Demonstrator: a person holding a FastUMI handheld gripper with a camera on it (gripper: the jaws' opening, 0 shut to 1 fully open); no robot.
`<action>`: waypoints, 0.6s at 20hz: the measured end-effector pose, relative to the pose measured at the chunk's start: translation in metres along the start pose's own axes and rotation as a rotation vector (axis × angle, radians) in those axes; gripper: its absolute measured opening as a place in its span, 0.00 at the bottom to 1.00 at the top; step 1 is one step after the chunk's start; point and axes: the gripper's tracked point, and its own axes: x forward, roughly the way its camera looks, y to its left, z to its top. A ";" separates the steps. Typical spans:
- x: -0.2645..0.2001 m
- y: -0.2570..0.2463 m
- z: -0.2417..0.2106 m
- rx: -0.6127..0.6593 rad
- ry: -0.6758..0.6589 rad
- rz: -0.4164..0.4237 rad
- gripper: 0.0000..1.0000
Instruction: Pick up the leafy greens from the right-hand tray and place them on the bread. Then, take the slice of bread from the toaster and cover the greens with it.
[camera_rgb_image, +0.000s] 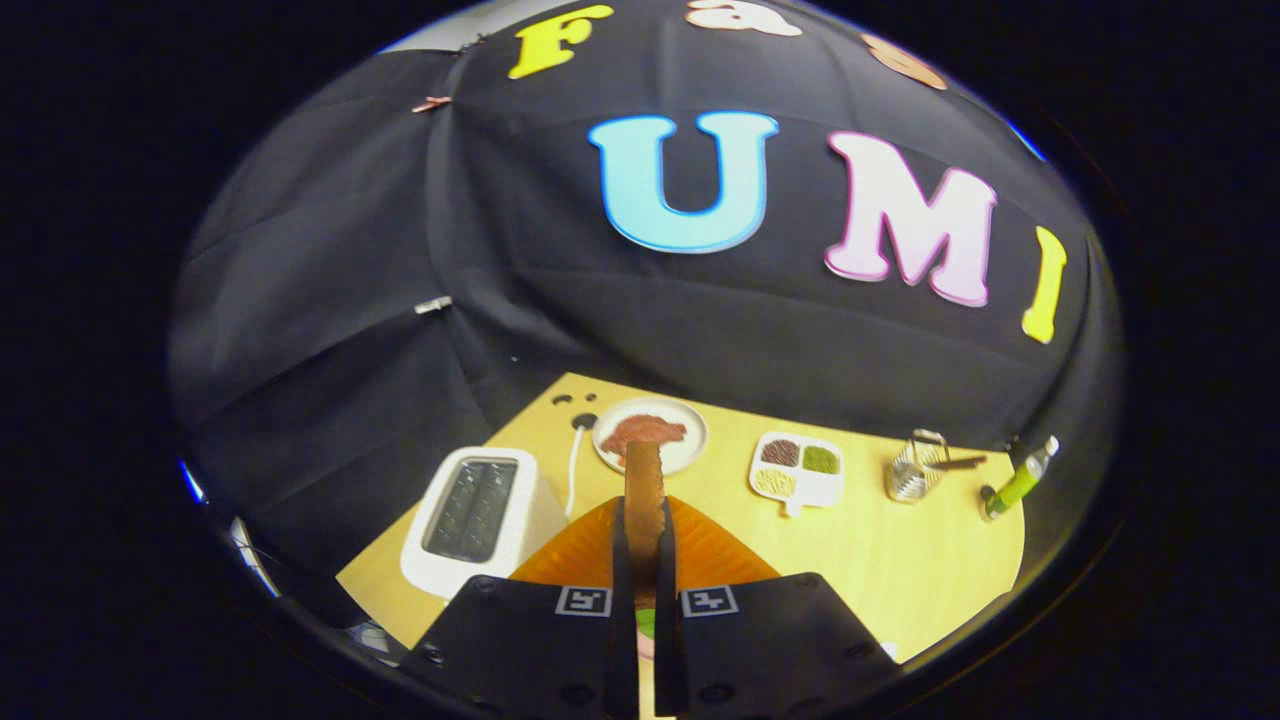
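Gripper view. You had the gripper (645, 560) clamped on the slice of bread (644, 500): both fingers pressed its flat faces, and the slice stood on edge between them, reaching forward past the tips. The toaster (480, 520) sat to the left of the fingers, well apart from the slice, and its slots looked dark (I could not tell for sure that they were empty).

Progress, as a judgement: the bread was already out of the toaster, so the lift step looked done. A bit of green (646, 622) showed low in the gap between the fingers, perhaps the leafy greens on the lower bread, but it was too small to call. An orange, ribbed thing (700, 550) lay under the fingers; I could not tell what it was. What was left for you: to lay the slice flat over the greens and let go.

Containers: beyond the slice stood a white round plate (690, 415) with a brownish heap in it. To its right was a divided tray (800, 490) with a dark brown fill, a green fill and a pale yellowish fill, one in each compartment. Further right stood a small wire basket (910, 475), its contents unclear, and beyond it a green bottle (1018, 482) lying on the wooden table (900, 570).
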 end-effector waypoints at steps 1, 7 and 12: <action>0.001 -0.009 -0.011 0.023 0.010 -0.015 0.11; 0.023 -0.026 -0.074 0.139 0.079 -0.038 0.11; 0.054 -0.011 -0.111 0.284 0.128 0.002 0.11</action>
